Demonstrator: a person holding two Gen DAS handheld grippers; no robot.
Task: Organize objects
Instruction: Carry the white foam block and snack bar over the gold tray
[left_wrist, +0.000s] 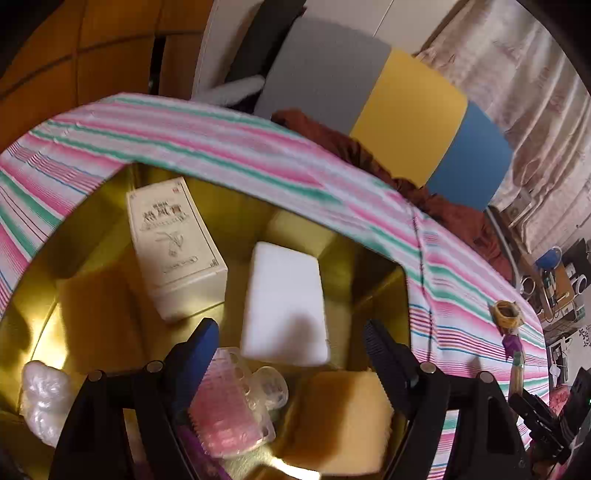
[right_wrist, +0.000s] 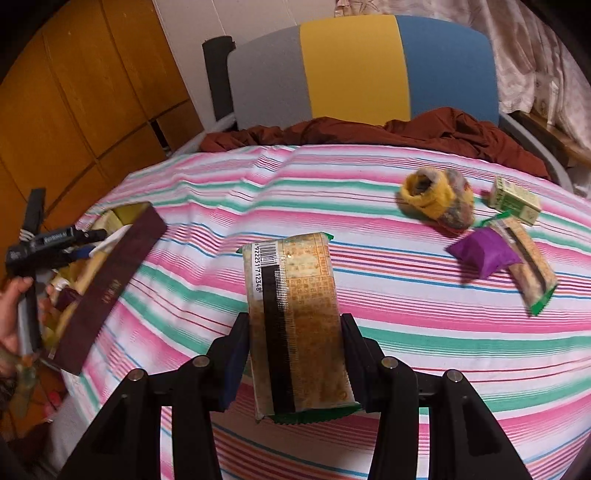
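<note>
Clamped between the right gripper's (right_wrist: 295, 354) black fingers is a long brown-and-green plastic-wrapped snack packet (right_wrist: 295, 325), barcode end pointing away, held above the pink, white and green striped cloth (right_wrist: 332, 184) covering the bench. Far right on that cloth lie a yellow knitted roll (right_wrist: 436, 199), a small green-and-cream carton (right_wrist: 515, 199), a purple pouch (right_wrist: 480, 253) and another green-edged snack bar (right_wrist: 528, 262). At the left edge stands a gold-lined box with a dark maroon wall (right_wrist: 107, 291), and a hand (right_wrist: 14, 314) holds the left gripper over it.

Over the box interior (left_wrist: 92, 295), the left gripper's (left_wrist: 291, 343) fingers stand wide apart, gripping nothing. Just beneath them lie a clear pink ridged plastic piece (left_wrist: 229, 410) and a tan sponge block (left_wrist: 343, 417). Farther in sit a white foam block (left_wrist: 284, 302), a cream printed carton (left_wrist: 173, 247) and, near left, a crumpled white wrapper (left_wrist: 44, 398).
</note>
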